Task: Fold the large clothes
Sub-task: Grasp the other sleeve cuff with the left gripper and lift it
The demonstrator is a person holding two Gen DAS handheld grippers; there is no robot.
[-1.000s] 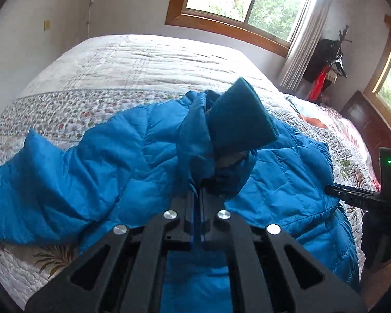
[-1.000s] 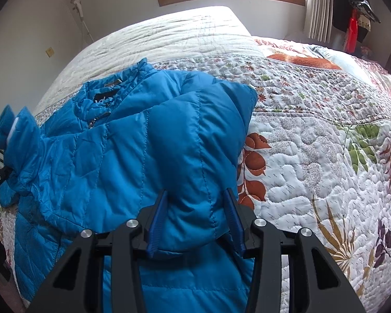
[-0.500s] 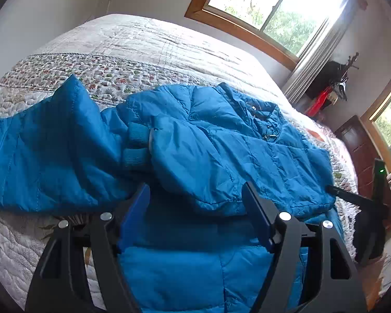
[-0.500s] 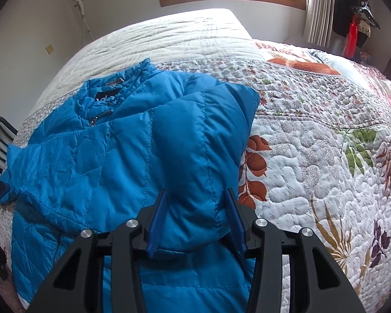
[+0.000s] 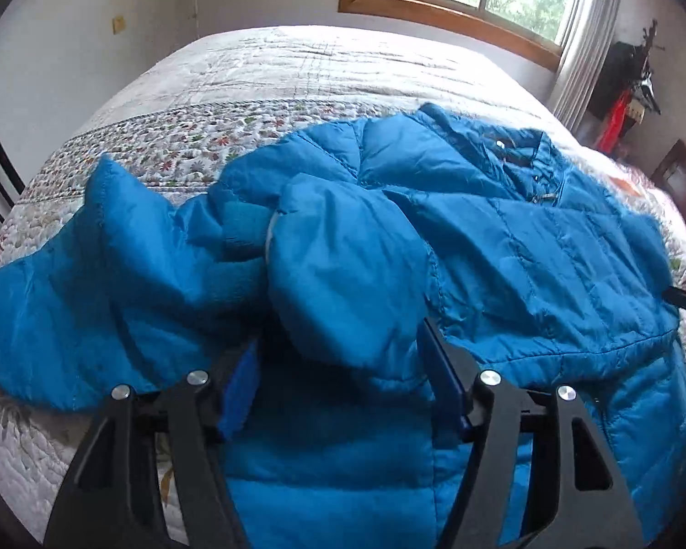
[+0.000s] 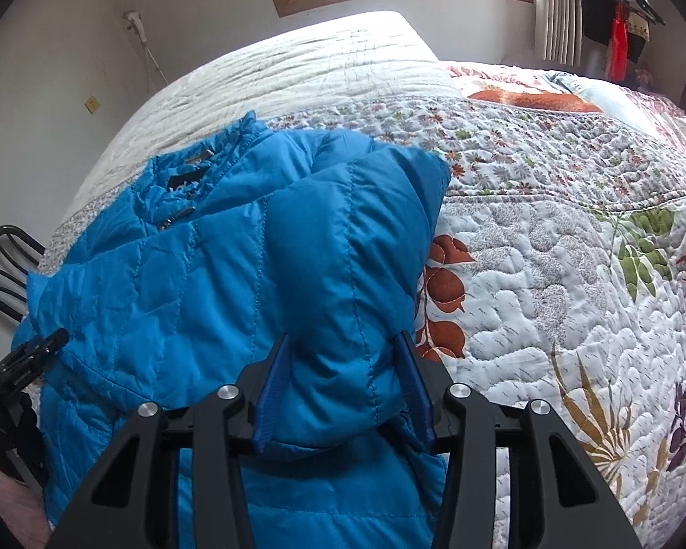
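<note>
A blue quilted puffer jacket point(image 5: 503, 247) lies front-up on the bed, collar toward the window. Its left sleeve point(image 5: 343, 274) lies folded across the body, with the fleece cuff point(image 5: 242, 247) beside it. My left gripper point(image 5: 343, 384) is open, its jaws standing either side of that sleeve without pinching it. In the right wrist view the jacket point(image 6: 169, 265) has its right sleeve point(image 6: 343, 283) folded over the chest. My right gripper point(image 6: 343, 389) is open, with the sleeve's end lying between its blue pads point(image 6: 272, 389).
The bed carries a floral quilt point(image 6: 571, 274) with a plain white part point(image 5: 320, 64) toward the window wall. A black chair back point(image 6: 4, 265) stands at the bed's left side. Dark clothes hang on the wall point(image 5: 631, 87) at the right. The left gripper's tip point(image 6: 32, 352) shows at the right wrist view's left edge.
My left gripper was shut on the sleeve's cuff and held it up; it has opened and the sleeve now lies across the jacket. The right gripper has stayed in place, open.
</note>
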